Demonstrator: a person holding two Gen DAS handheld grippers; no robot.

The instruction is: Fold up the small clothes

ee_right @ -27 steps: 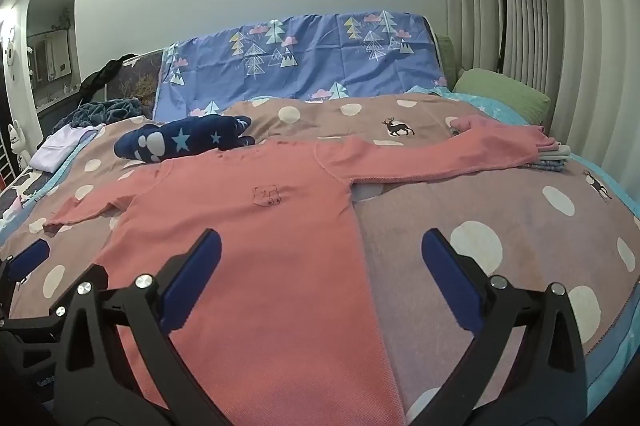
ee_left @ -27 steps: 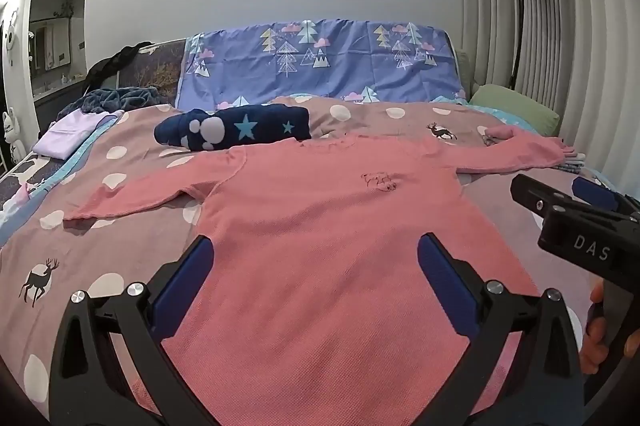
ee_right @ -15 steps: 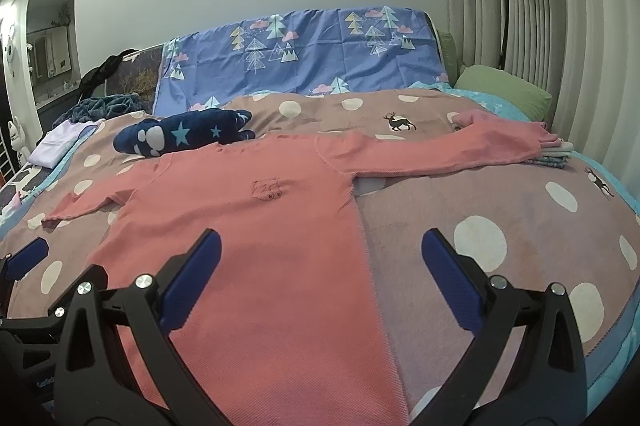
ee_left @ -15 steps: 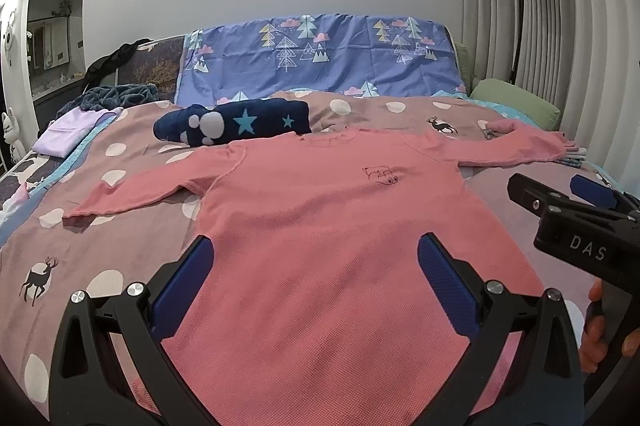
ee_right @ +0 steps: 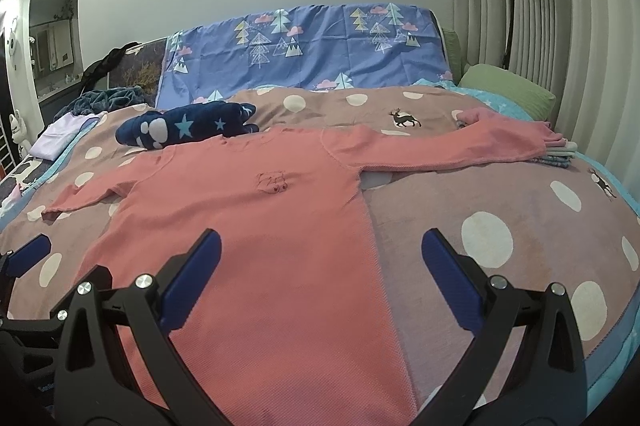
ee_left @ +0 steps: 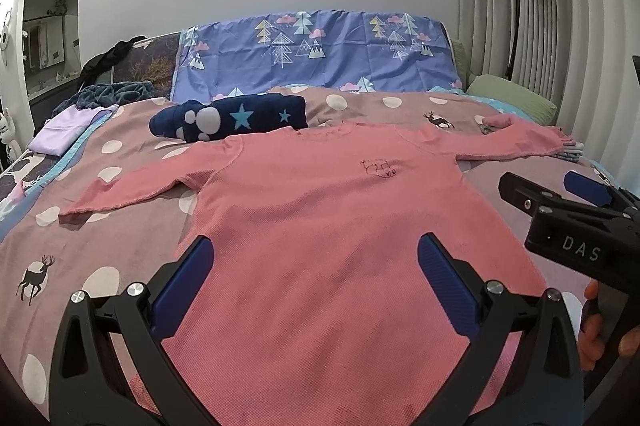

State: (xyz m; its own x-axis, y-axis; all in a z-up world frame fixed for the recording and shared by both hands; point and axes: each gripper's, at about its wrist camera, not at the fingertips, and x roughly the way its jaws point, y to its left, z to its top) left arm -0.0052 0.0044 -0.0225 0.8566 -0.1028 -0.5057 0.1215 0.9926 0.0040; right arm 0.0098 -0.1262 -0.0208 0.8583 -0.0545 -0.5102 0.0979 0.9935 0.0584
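Both sets of jaws stand wide apart and hold nothing: the left gripper (ee_left: 312,290) hovers over the lower body of a pink long-sleeved top (ee_left: 340,226), and the right gripper (ee_right: 320,278) straddles the top's right side edge. The top lies flat on a polka-dot bedspread (ee_right: 500,210), hem nearest the grippers, neckline far, sleeves stretched out sideways. Each sleeve is likelier reached by the gripper on its own side.

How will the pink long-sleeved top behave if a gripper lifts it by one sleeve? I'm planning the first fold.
The pink top lies flat and follows the blanket, so it is probably floppy and will sag. Its knit looks thin, so likely light. The textured weave probably grips rather than slips.
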